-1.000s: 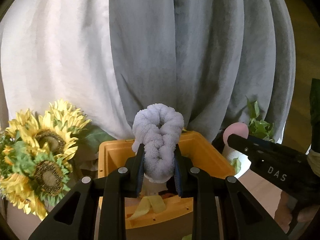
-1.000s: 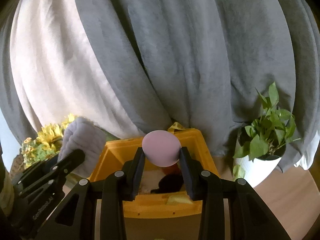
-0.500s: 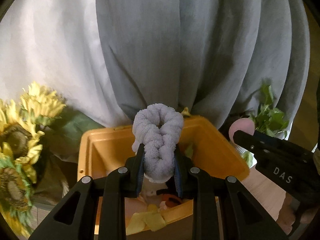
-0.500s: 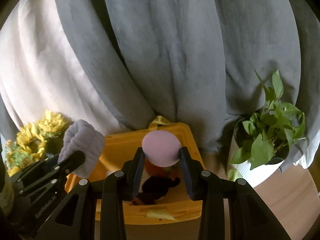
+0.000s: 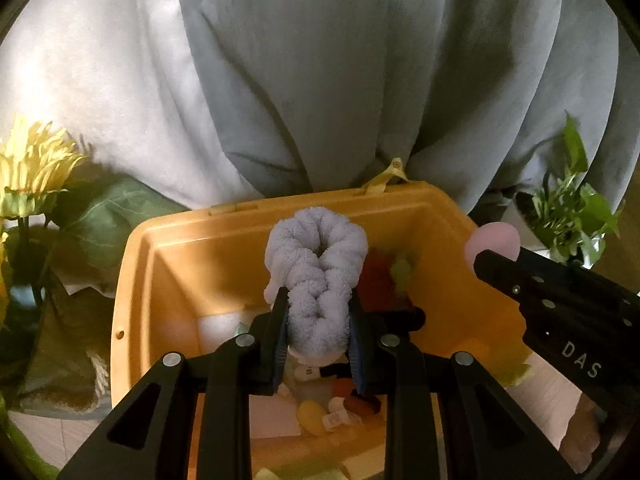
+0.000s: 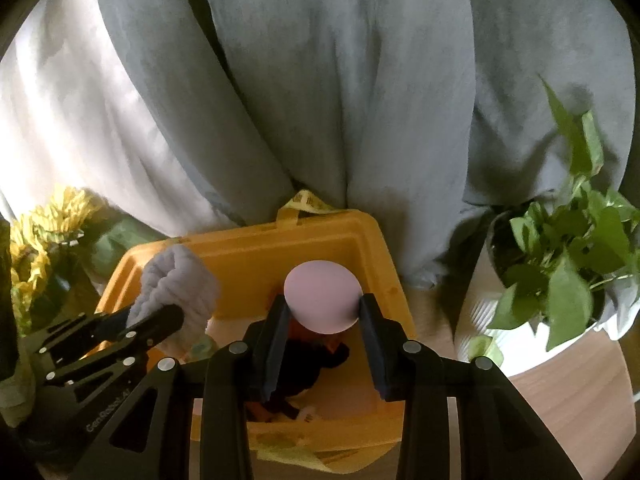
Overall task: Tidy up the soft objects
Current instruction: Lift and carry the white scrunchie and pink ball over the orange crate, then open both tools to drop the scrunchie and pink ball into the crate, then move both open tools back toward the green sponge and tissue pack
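Note:
My left gripper (image 5: 318, 336) is shut on a fluffy lavender scrunchie (image 5: 316, 276) and holds it over the open yellow bin (image 5: 136, 280). My right gripper (image 6: 322, 320) is shut on a round pink puff (image 6: 322, 296) above the same bin (image 6: 388, 292). Each gripper shows in the other's view: the right one (image 5: 496, 256) with the puff (image 5: 494, 236) at the bin's right rim, the left one (image 6: 160, 316) with the scrunchie (image 6: 176, 284) at its left. Several small soft items lie in the bin (image 5: 320, 404), among them a dark one (image 6: 304, 364).
Sunflowers (image 5: 32, 168) stand left of the bin, also in the right wrist view (image 6: 44, 224). A potted green plant (image 6: 568, 256) stands on its right. Grey and white curtains (image 5: 320, 80) hang just behind. The bin rests on a wooden surface (image 6: 560, 400).
Both grippers have moved forward and tilted down over the bin, so its inside now shows. Both grips are unchanged.

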`<state>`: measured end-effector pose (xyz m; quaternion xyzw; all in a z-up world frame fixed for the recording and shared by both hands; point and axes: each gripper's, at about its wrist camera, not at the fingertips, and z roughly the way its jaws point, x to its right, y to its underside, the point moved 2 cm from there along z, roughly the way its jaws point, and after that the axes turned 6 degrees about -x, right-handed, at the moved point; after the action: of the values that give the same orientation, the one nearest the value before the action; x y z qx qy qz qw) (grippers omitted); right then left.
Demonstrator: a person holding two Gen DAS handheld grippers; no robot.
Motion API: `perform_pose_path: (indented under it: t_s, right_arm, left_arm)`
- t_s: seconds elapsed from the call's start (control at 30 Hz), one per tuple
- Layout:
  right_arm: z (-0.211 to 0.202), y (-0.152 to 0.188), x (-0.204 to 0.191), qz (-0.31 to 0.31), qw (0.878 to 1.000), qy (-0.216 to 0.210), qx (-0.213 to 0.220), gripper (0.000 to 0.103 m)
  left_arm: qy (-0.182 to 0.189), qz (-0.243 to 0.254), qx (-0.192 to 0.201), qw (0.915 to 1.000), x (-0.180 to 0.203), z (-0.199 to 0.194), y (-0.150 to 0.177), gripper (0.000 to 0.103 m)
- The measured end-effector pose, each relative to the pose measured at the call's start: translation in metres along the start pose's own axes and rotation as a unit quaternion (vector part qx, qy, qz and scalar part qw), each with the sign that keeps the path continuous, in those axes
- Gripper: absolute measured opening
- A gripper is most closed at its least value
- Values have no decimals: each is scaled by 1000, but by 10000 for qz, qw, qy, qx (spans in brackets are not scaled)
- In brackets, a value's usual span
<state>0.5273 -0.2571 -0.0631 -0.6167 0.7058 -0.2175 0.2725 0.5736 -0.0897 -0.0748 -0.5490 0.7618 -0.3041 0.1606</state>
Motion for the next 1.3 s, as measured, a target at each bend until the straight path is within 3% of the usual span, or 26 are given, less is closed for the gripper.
perform_pose_path:
  t_s: [0.2, 0.4, 0.47, 0.63, 0.93, 1.3]
  right_arm:
    - [7, 2, 2, 16, 10000, 29, -74, 37]
    - [7, 1, 2, 2, 10000, 16, -43, 40]
    - [7, 1, 2, 1, 10000, 16, -26, 49]
    - [1, 3, 3, 44, 10000, -8, 48, 51]
    - [-36, 19, 3, 151, 9997, 25, 167, 52]
    - [-97, 45, -4, 311, 9982, 188, 476, 65]
  left_arm:
    - [-49, 66, -54, 10000, -1, 4, -1, 27]
    - [-149, 113, 52, 9998, -1, 0, 0, 37]
    - [-175, 113, 114, 9997, -2, -4, 1, 39]
    - [-274, 190, 309, 9990, 1, -20, 3, 40]
    - [-263, 348, 688, 9967, 10, -67, 18, 43]
    - [-68, 584, 967, 9936, 19, -117, 45, 45]
